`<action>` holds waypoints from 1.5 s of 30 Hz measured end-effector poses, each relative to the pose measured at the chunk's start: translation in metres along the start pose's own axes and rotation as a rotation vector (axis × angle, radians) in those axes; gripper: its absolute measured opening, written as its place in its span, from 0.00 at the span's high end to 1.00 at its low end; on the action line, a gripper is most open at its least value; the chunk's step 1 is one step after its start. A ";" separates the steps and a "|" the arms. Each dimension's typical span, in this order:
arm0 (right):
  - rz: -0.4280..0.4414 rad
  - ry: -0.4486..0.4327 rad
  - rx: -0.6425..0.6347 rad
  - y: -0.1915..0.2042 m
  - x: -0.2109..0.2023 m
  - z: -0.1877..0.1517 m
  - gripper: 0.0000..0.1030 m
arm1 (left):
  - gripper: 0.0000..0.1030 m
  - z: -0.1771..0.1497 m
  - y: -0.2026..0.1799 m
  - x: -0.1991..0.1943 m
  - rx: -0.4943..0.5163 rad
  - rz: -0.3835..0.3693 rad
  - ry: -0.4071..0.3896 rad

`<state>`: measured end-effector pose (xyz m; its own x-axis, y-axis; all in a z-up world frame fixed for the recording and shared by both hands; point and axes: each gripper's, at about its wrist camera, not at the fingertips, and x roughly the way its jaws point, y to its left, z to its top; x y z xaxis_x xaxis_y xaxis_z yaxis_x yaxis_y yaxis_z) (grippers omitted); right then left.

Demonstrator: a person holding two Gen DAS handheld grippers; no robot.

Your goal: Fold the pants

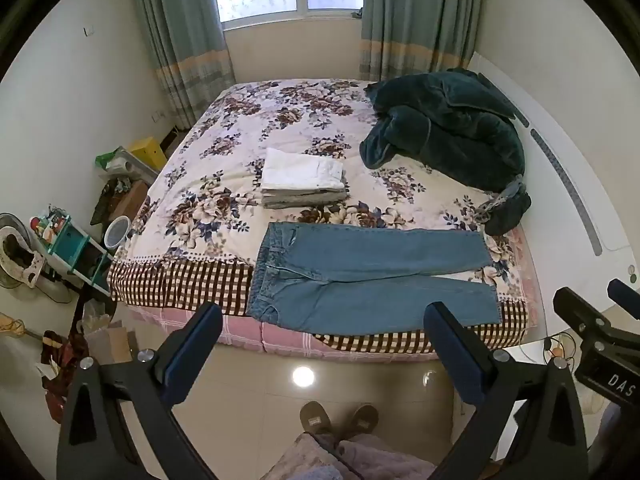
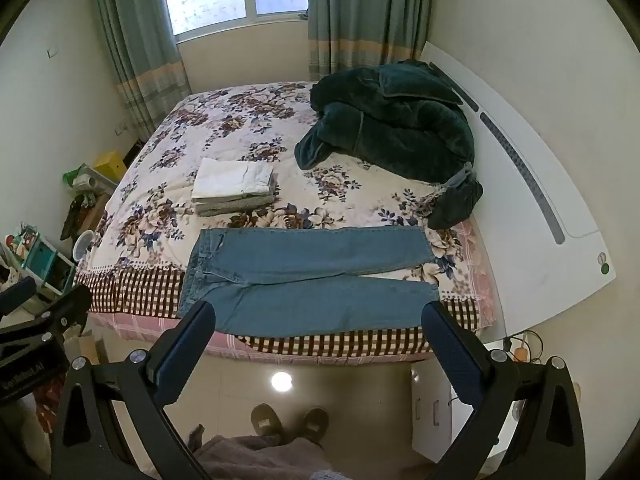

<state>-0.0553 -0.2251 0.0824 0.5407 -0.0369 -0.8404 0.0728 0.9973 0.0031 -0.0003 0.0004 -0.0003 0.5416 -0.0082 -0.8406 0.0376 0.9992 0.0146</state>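
Observation:
Blue jeans (image 1: 372, 276) lie flat along the near edge of the bed, waistband to the left, both legs stretched to the right; they also show in the right wrist view (image 2: 312, 280). My left gripper (image 1: 324, 316) is open and empty, held above the floor in front of the bed, short of the jeans. My right gripper (image 2: 316, 316) is open and empty too, at about the same distance from the jeans. The right gripper's body shows at the right edge of the left wrist view (image 1: 600, 340).
A stack of folded clothes (image 1: 302, 178) sits mid-bed on the floral cover (image 1: 224, 152). A dark green quilt (image 1: 444, 128) is heaped by the white headboard (image 1: 568, 184). Cluttered shelves and a bin (image 1: 118, 232) stand left of the bed. My slippered feet (image 1: 340, 418) stand on the tile floor.

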 end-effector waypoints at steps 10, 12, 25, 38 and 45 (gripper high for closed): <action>0.001 0.002 -0.006 0.000 0.001 0.000 0.00 | 0.00 0.000 -0.001 0.002 -0.004 0.000 0.004; -0.005 0.001 -0.007 0.001 0.001 0.000 0.00 | 0.00 0.000 -0.003 0.001 -0.004 0.003 0.000; 0.001 0.002 -0.019 0.014 -0.008 0.006 0.00 | 0.00 0.011 -0.006 0.004 -0.002 -0.002 -0.005; 0.009 -0.005 -0.021 0.014 -0.013 0.007 0.00 | 0.00 0.021 -0.012 0.001 -0.001 0.000 -0.012; 0.017 -0.001 -0.023 0.016 -0.017 0.010 0.00 | 0.00 0.022 -0.011 0.000 -0.001 0.000 -0.018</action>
<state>-0.0543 -0.2087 0.1022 0.5427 -0.0198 -0.8397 0.0444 0.9990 0.0051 0.0181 -0.0115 0.0111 0.5567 -0.0092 -0.8307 0.0372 0.9992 0.0138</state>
